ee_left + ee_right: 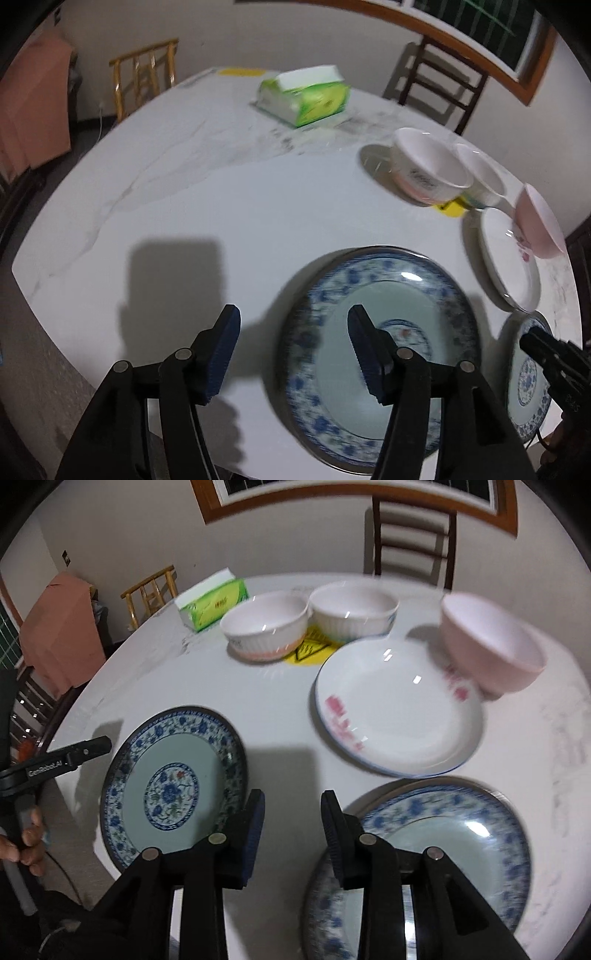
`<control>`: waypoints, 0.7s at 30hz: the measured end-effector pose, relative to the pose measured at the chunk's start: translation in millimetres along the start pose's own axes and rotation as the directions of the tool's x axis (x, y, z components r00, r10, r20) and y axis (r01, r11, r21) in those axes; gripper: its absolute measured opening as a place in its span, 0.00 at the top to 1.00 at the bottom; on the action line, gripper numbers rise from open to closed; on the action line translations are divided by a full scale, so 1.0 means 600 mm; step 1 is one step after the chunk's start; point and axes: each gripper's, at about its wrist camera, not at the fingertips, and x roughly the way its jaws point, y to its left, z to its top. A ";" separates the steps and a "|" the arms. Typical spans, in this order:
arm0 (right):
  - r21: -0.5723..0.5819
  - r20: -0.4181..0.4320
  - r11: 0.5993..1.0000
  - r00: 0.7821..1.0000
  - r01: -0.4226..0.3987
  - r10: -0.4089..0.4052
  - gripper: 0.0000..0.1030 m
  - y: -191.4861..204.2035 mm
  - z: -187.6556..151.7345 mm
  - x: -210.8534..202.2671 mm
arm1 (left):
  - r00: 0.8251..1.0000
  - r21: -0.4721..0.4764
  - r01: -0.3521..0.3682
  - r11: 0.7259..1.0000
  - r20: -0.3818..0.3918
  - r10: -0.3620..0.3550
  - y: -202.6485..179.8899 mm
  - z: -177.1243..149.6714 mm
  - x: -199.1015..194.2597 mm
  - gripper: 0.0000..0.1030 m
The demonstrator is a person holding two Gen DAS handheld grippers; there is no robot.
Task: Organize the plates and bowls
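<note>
Plates lie side by side — left gripper (293,354) over left plate (376,295), right gripper (291,834) beside right plate (424,860); both wide open, holding nothing.

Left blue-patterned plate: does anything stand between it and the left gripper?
Nothing visible does. The left gripper is open above the blue-patterned plate, one finger over the plate, the other over the bare table.
</note>
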 end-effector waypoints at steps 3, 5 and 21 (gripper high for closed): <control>-0.013 0.040 0.999 0.999 0.037 -0.037 0.66 -0.007 -0.006 -0.024 | 0.999 0.046 0.019 0.999 0.029 -0.020 -0.041 -0.009 -0.020 0.39; -0.014 0.058 0.998 0.997 0.059 -0.058 0.66 -0.013 -0.012 -0.038 | 0.998 0.077 0.036 0.996 0.053 -0.040 -0.072 -0.016 -0.033 0.37; 0.070 0.087 0.986 0.984 0.148 -0.154 0.65 -0.082 -0.064 -0.096 | 0.990 0.204 0.118 0.972 0.049 -0.131 -0.232 -0.084 -0.059 0.28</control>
